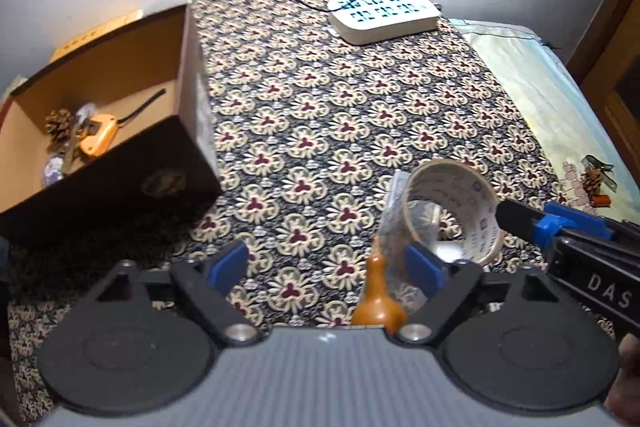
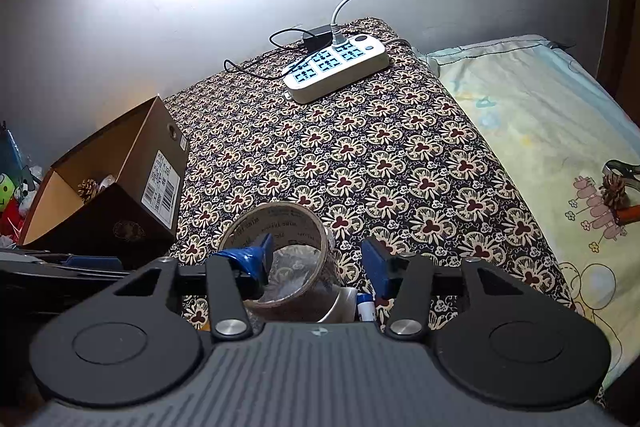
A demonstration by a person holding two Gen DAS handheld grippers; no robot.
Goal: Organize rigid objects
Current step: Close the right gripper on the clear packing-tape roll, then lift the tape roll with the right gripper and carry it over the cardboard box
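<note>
At 9 o'clock in the left wrist view sits an open brown cardboard shoebox (image 1: 120,131). It contains a brown pine cone (image 1: 58,123), an orange handheld device with a black antenna (image 1: 100,135) and some smaller items too blurred to identify.

The left gripper (image 1: 328,263) hangs above the dark floral-patterned cloth (image 1: 320,115), its blue-padded fingers (image 1: 230,261) spread wide and holding nothing. An orange-brown gourd-shaped wooden piece (image 1: 376,303) stands at 6 o'clock, just beside the gripper's right finger.

A roll of clear packing tape with a printed cardboard core (image 1: 452,215) is at 4 o'clock, tilted on its edge. In the right wrist view the right gripper (image 2: 316,259) has its left finger (image 2: 248,259) inside the roll's core and its right finger outside; whether the jaws press the wall cannot be determined.

A white multi-socket power strip (image 1: 382,13) lies at 1 o'clock. A second pine cone (image 2: 614,189) rests on the pale yellow sheet (image 2: 540,131) at 3 o'clock.
</note>
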